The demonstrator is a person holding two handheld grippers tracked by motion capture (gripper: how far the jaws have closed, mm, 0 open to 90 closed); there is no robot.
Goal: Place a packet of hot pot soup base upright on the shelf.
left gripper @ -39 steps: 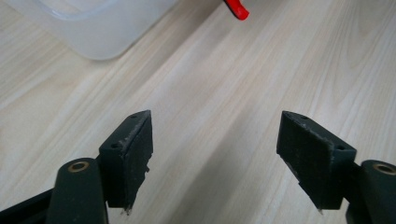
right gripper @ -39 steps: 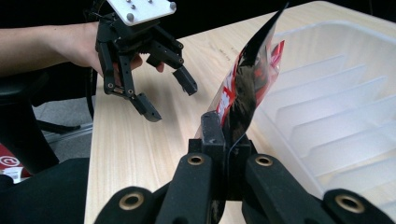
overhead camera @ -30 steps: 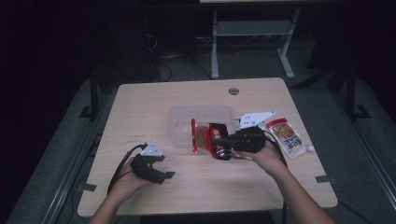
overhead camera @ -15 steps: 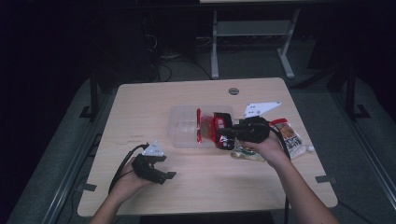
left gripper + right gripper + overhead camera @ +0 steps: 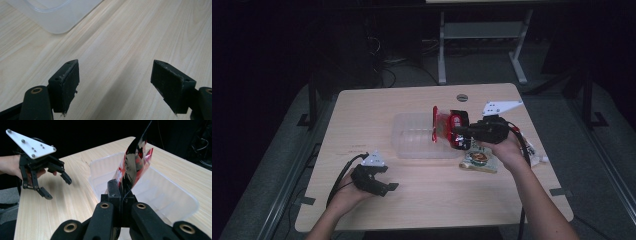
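A red and black snack packet (image 5: 441, 125) hangs upright over the right half of a clear plastic bin (image 5: 412, 142), with my right gripper (image 5: 457, 133) shut on its lower edge. In the right gripper view the packet (image 5: 136, 162) rises from the closed jaws above the bin (image 5: 175, 195). My left gripper (image 5: 390, 188) rests low on the table near the front left, open with nothing between its fingers. In the left gripper view the gripper (image 5: 115, 85) spans bare wood, and a corner of the bin (image 5: 55, 15) lies ahead.
A green and tan snack packet (image 5: 477, 160) lies on the table just under the right hand. Another packet (image 5: 532, 150) lies near the table's right edge (image 5: 539, 150). A round cable hole (image 5: 462, 97) sits at the back. Beyond the table are dark floor and desk legs.
My right gripper has lifted the red packet and carried it up and slightly right above the bin. The left gripper has stayed put.
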